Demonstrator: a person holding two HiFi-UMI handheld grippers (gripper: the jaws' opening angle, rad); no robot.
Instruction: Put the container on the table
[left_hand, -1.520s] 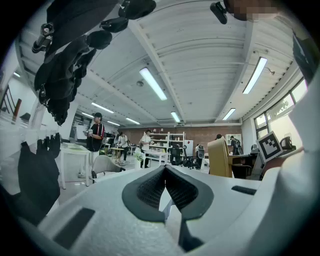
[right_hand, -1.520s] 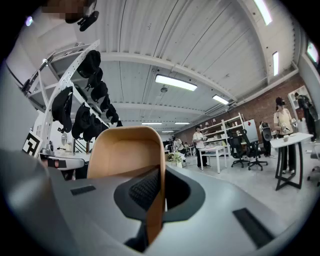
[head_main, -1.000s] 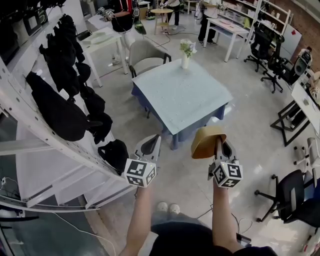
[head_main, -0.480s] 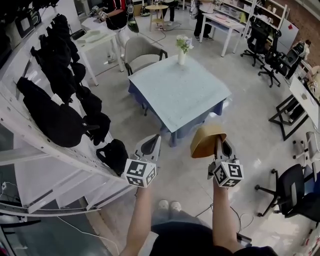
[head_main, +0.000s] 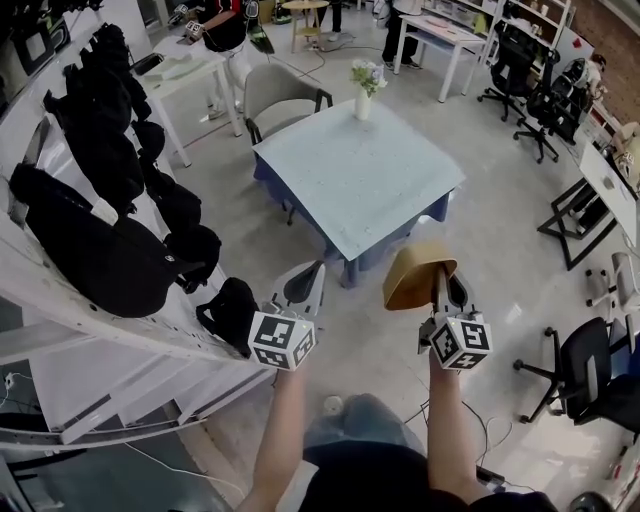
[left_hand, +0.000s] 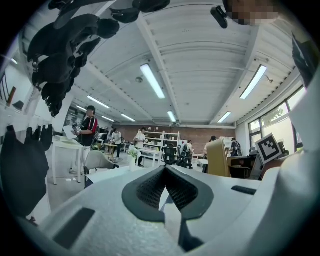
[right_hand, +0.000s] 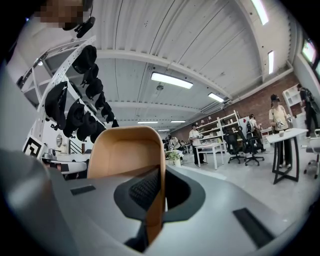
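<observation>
Tan is being shown by the container (head_main: 417, 278), pale blue over dark blue by the table (head_main: 370, 165), black by the bags (head_main: 110, 265). Black-and-white squares are being displayed on the cubes of the left gripper (head_main: 316, 269) and right gripper (head_main: 443, 274).

Tan, round-cornered plastic container (head_main: 412, 280): off the ground at lower centre-right of the head view, one wall clamped between the jaws of the right gripper (head_main: 444, 284), hollow interior showing in the right gripper view. Pale blue square table (head_main: 360, 175): upper centre, apart from the container.
</observation>
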